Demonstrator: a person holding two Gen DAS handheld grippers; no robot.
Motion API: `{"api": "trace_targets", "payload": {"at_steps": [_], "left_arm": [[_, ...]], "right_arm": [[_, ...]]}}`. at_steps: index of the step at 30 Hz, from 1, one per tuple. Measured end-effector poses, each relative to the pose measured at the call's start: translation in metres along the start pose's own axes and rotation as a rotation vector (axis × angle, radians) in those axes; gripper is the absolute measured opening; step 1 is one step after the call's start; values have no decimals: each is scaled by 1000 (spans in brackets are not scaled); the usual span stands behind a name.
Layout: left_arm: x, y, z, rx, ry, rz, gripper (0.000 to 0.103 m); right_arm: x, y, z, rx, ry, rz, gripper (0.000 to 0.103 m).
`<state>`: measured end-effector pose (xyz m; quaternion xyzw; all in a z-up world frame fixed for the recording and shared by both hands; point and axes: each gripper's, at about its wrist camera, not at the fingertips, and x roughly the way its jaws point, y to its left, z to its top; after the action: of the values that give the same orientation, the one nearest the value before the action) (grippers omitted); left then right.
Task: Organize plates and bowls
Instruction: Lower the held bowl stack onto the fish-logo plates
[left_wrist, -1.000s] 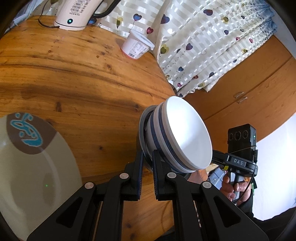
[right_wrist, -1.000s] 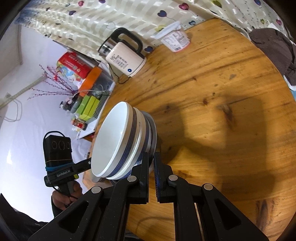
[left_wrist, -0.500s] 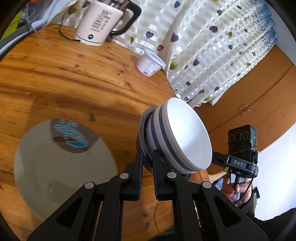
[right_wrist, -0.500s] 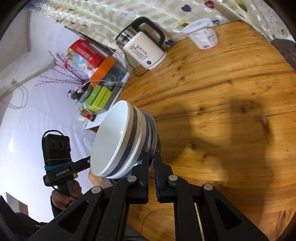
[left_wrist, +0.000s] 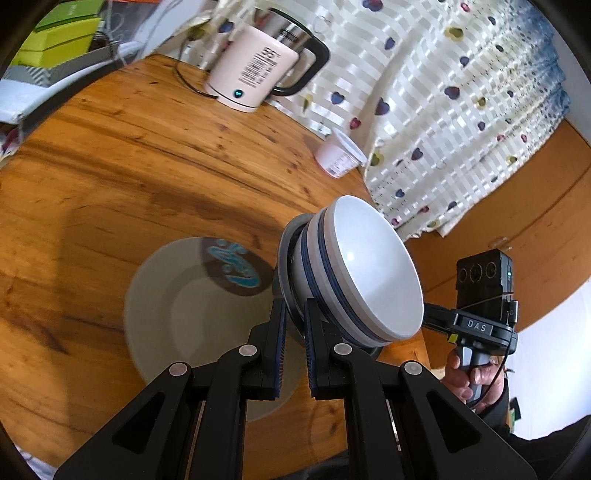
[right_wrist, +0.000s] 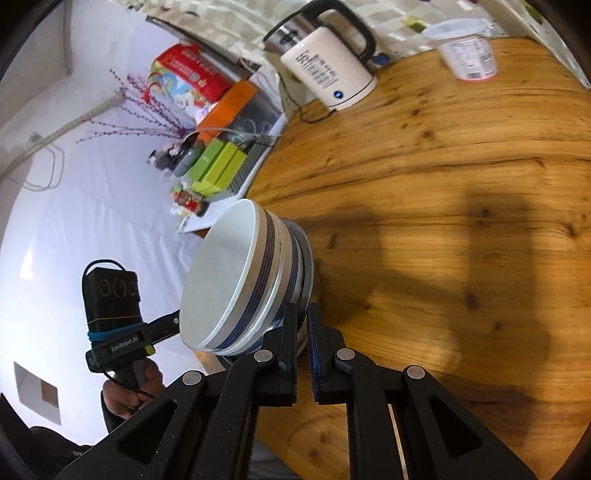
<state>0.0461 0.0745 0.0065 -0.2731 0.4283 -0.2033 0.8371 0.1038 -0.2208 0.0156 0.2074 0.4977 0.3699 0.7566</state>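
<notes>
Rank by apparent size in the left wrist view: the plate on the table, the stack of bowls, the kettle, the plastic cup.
1. plate, though nearness to the camera helps it.
2. stack of bowls, held even nearer, so its rank is unsure.
3. kettle, farther away.
4. plastic cup, clearly smallest.

Round wooden table (left_wrist: 155, 155), warm orange grain, knots all over. Heart-print white curtain (left_wrist: 443, 110) hanging behind it. Pale wall (right_wrist: 74, 221) on far side, cable running along it. Wooden cabinet doors (left_wrist: 535, 229) off right. Soft daylight, shadows across tabletop.
</notes>
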Motion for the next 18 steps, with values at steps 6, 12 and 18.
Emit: {"api": "trace_targets", "payload": {"at_steps": [6, 12, 18], "left_arm": [[-13, 21, -3, -36, -18, 26, 8], [-17, 33, -6, -57, -18, 48, 8], [-19, 43, -11, -78, -15, 57, 8]], "right_arm": [[26, 11, 3, -17, 43, 10, 8], [43, 16, 1, -20, 75, 12, 8], [54, 17, -2, -16, 99, 9, 8]]}}
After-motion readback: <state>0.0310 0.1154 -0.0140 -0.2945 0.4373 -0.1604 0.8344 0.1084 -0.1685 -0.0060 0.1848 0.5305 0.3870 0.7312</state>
